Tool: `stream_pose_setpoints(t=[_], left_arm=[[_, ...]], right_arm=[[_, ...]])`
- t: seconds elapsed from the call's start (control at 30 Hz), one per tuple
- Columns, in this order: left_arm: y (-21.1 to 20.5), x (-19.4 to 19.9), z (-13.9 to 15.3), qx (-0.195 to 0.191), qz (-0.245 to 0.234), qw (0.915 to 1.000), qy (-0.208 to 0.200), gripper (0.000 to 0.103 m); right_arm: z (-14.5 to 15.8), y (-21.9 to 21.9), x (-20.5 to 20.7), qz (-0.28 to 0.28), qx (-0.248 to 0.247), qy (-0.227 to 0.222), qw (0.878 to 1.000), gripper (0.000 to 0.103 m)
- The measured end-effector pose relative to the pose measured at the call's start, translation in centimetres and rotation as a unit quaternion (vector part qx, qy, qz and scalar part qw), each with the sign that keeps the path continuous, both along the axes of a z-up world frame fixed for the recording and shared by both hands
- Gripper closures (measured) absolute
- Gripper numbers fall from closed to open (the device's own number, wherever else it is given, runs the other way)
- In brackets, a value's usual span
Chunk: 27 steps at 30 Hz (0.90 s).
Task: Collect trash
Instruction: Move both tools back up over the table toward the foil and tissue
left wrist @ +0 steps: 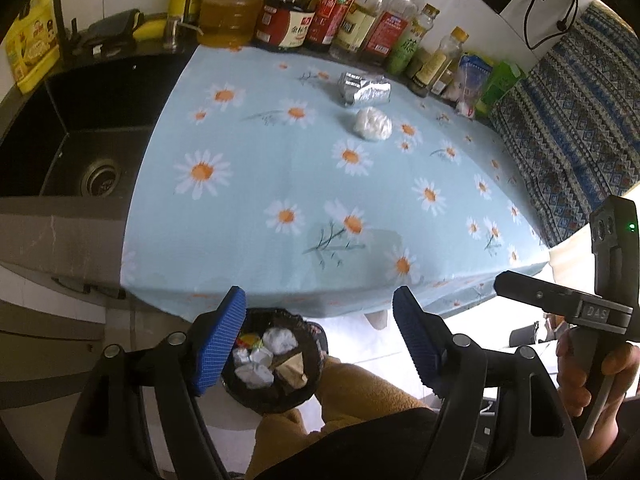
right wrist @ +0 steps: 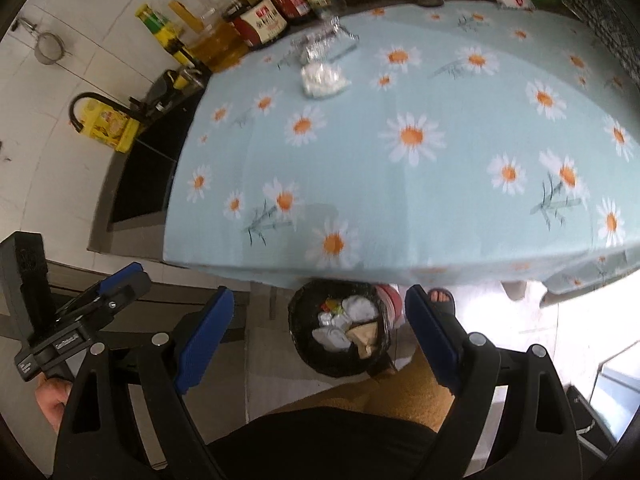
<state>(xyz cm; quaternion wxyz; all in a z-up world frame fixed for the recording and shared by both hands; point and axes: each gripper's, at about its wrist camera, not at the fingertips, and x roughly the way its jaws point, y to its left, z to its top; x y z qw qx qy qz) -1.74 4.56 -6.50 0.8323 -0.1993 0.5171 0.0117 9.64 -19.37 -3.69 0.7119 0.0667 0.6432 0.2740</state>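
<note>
Two pieces of trash are left on the bench (left wrist: 280,184): a crumpled white paper wad (left wrist: 372,123) and, just behind it toward the wall, a creased silver foil wrapper (left wrist: 364,89). Both lie far back on the daisy-print cloth, close to the row of oil and sauce bottles (left wrist: 320,12). The black-lined trash bin (left wrist: 272,364) stands on the floor below the bench's near edge and already holds white wads, a brown scrap and a colourful wrapper. The left gripper (left wrist: 320,340) hangs above the bin with its blue pads spread and nothing between them; the right gripper (right wrist: 320,336) is likewise spread wide and empty, also over the bin. The main risk, as I judge it, lies in the long reach: the foil wrapper sits so near the bottles that a wide gripper coming in for it could knock one over, and a fall there would spill onto the cloth or toward the sink (left wrist: 80,140) at the left. The wad and the wrapper lie nearly touching, so closing on one may push the other away or snag both loosely. Either piece is light and springy, so a shallow pinch could let it slip out during the carry and land on the floor beside the bin. Dragging the pads could also bunch the cloth.
</note>
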Motion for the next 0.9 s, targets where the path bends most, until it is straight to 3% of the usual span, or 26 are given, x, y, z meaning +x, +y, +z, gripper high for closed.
stream_pose_setpoints(t=[0.27, 0.33, 0.5, 0.9], left_arm=[[-2.3, 5.0, 1.6, 0.013, 0.013, 0.9998, -0.011, 0.024], [-3.0, 6.3, 1.9, 0.015, 0.015, 0.9997, -0.014, 0.024], [-4.7, 10.2, 2.2, 0.023, 0.015, 0.9995, -0.015, 0.023], [-6.6, 19.8, -1.1, 0.047, 0.007, 0.9986, 0.023, 0.023]], right_arm=[[1.3, -2.1, 5.3, 0.026, 0.054, -0.02, 0.998, 0.013], [1.7, -2.9, 6.7, 0.033, 0.068, -0.028, 0.997, 0.008], [1.9, -4.3, 9.8, 0.042, 0.074, -0.05, 0.995, 0.008], [0.1, -8.5, 15.3, 0.027, 0.085, -0.049, 0.995, 0.007]])
